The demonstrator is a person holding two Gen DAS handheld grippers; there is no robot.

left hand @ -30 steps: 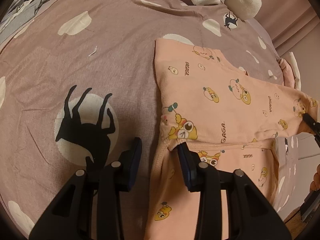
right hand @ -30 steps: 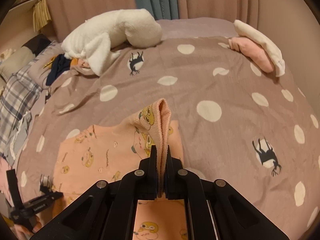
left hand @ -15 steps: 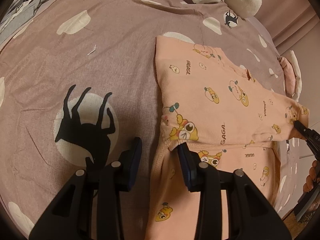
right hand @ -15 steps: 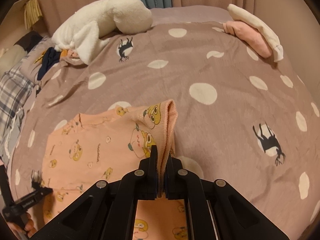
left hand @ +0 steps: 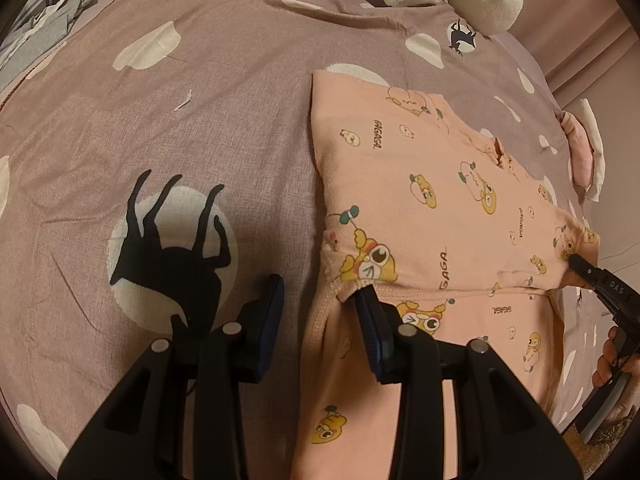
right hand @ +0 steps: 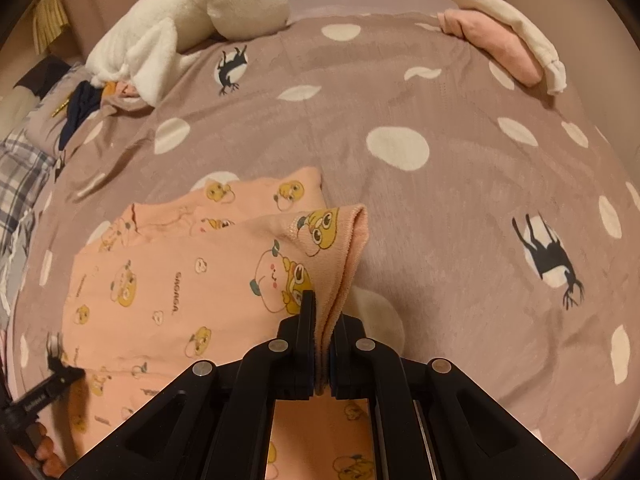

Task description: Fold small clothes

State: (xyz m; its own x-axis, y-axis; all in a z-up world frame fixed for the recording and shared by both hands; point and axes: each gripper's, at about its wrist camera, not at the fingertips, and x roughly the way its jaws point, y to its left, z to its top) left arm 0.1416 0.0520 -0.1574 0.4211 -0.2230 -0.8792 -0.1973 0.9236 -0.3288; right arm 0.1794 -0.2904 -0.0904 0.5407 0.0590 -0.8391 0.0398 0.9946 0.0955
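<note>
Peach-pink baby clothing (left hand: 452, 216) printed with yellow cartoon chicks, small white faces and the word "GAGA" is laid out on the mauve bedspread (left hand: 224, 112), which is patterned with white spots and black deer silhouettes. The garment is made of a soft knit, with ribbed, stitched hems at its edges. An upper portion has been folded over the lower one, so that a straight horizontal hem line is formed across the middle in the left wrist view. One corner of the folded layer is pinched in the right gripper (right hand: 322, 344), its jaws closed tightly on a doubled fold of cloth that is raised slightly above the bedspread. The left gripper (left hand: 320, 312) is held with its jaws partly apart; one finger is set at the hem corner of the folded layer, the other over bare bedspread, and nothing is clamped between them. A white plush toy (right hand: 192, 28) is seen at the far edge of the bed, and a stack of folded pink and white clothes (right hand: 508, 44) lies well apart at the far right.
</note>
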